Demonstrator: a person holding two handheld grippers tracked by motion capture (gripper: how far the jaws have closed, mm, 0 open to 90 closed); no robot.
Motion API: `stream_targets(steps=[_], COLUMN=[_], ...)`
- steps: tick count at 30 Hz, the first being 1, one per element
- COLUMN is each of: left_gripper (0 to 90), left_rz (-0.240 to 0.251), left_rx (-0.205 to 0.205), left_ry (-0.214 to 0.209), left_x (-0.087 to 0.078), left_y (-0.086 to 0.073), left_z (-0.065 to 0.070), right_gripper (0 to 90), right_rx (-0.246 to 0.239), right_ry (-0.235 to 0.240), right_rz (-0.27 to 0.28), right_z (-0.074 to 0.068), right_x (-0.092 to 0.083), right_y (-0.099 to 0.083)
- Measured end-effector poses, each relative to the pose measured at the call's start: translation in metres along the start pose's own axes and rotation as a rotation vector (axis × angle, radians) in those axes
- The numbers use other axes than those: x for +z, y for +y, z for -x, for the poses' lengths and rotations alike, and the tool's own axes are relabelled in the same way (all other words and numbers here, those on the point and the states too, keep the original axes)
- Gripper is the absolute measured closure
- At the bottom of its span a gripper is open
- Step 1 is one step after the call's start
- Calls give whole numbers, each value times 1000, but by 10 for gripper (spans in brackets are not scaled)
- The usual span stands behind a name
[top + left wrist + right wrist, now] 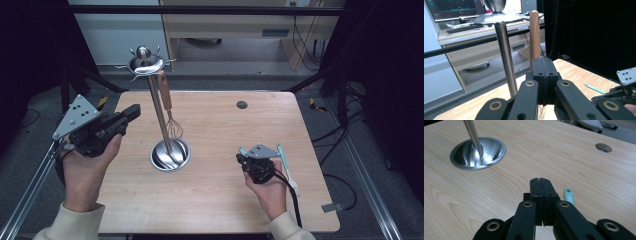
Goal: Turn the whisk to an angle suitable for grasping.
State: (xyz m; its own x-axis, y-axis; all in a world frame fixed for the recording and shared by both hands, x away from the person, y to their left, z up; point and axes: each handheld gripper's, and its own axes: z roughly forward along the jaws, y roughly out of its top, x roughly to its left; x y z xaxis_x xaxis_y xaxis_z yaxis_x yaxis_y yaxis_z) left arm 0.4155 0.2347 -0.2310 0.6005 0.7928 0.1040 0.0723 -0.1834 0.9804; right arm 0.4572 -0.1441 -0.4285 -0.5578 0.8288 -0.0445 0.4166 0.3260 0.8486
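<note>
A steel utensil stand (170, 156) rises from its round base mid-table, its pole (505, 57) topped by a ring of hooks (145, 64). From a hook hangs a whisk (174, 128) by its wooden handle (534, 37). My left gripper (134, 111) is held up left of the pole, aimed at it, jaws shut with nothing between them (544, 62); the wooden handle stands just beyond the tips. My right gripper (246, 161) sits low over the table at the right, also shut and holding nothing (540, 181). The stand's base (477, 152) lies ahead of it to the left.
A teal-and-white utensil (286, 165) lies flat on the table beside the right gripper, its teal end (569, 195) just right of the jaws. A round cable hole (242, 105) sits near the table's back edge. Dark frame bars flank the table.
</note>
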Motion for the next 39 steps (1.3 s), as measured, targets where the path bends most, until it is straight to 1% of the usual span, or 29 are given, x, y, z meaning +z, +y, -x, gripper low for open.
stream_targets(steps=[9,18,23,29,36,39], left_gripper=[900,900,900,900,900,900], left_rz=[8,34,37,32,46,44], left_rx=[-4,-32,-34,-37,-55,-50], left_ry=[6,21,35,52,60,62], left_x=[7,13,18,24,25,25], left_y=[8,19,24,26,28,29], left_z=[1,-7,-11,-16,-20,-19], right_gripper=[899,899,899,899,899,899], right_rx=[1,-3,-9,-8,-8,-11], right_ry=[-2,-1,-2,-3,-3,-3], right_rz=[-3,-9,-10,-10,-10,-10], right_z=[-1,-2,-1,-2,-1,-1], right_x=[0,2,3,2,1,1], right_y=[-1,-2,-3,-3,-3,-3])
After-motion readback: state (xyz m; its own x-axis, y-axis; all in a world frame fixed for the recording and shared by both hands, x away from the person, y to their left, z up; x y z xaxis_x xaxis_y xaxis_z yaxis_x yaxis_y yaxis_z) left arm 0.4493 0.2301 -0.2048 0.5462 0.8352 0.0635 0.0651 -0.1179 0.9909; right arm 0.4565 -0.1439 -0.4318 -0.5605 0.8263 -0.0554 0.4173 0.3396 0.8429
